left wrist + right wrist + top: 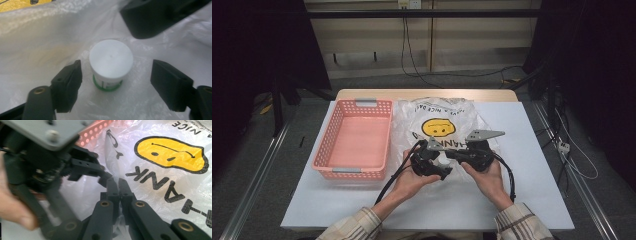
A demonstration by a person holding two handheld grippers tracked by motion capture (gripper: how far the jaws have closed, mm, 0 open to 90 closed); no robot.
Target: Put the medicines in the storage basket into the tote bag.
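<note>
A translucent plastic bag (439, 112) printed with a yellow smiley face (172, 153) lies on the table, its mouth toward the person. A small jar (111, 58) with a white lid and a green band stands upright inside the bag. My left gripper (117, 72) is open; its jaws stand on either side of the jar without touching it. In the high view the left gripper (443, 169) sits at the bag's mouth. My right gripper (118, 182) is shut on a fold of the bag's film, pinched between its pads, and holds that edge up close to the left one (100, 173).
A pink perforated basket (328, 135) with nothing in it stands to the left of the bag. The white tabletop (522, 190) stretches to the right and toward the front edge. Cables trail from both grippers toward the person.
</note>
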